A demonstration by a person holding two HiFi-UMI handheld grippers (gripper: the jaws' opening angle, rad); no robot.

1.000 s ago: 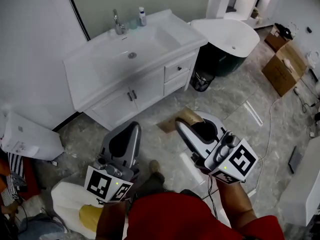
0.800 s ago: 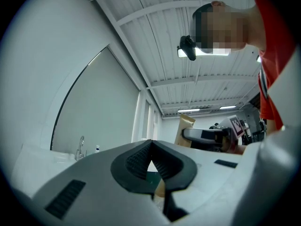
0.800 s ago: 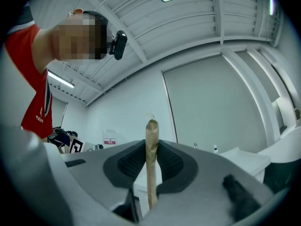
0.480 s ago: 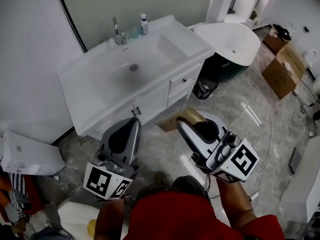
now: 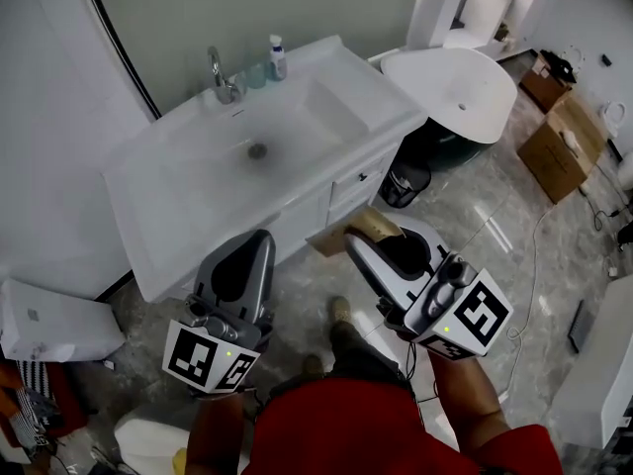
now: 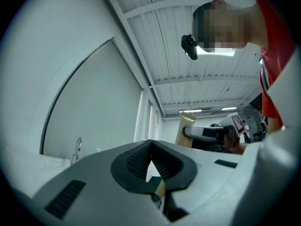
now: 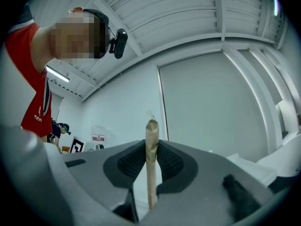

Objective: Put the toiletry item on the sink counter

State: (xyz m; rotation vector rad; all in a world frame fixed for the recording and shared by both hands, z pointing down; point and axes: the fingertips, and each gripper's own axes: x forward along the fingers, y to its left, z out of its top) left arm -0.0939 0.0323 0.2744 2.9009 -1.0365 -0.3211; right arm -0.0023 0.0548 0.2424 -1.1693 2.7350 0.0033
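Note:
The toiletry item is a flat tan packet (image 5: 372,228) standing on edge between the pads of my right gripper (image 5: 362,241), which is shut on it. In the right gripper view the packet (image 7: 151,135) sticks up past the right gripper's (image 7: 151,149) tips. My left gripper (image 5: 251,240) is beside it, shut and holding nothing; its pads meet at the tip in the left gripper view (image 6: 150,145). The white sink counter (image 5: 188,201) with faucet (image 5: 218,73) lies just ahead of both grippers. The left gripper view also catches the packet (image 6: 186,126) off to the right.
A small pump bottle (image 5: 276,55) and a bluish cup (image 5: 255,73) stand behind the basin by the faucet. A white tub (image 5: 457,79) and a black waste bin (image 5: 404,182) are right of the vanity. Cardboard boxes (image 5: 562,132) sit far right, a white box (image 5: 49,327) on the floor at left.
Both grippers have moved forward toward the vanity, which now sits lower and nearer in the head view. The packet stays gripped in the right gripper.

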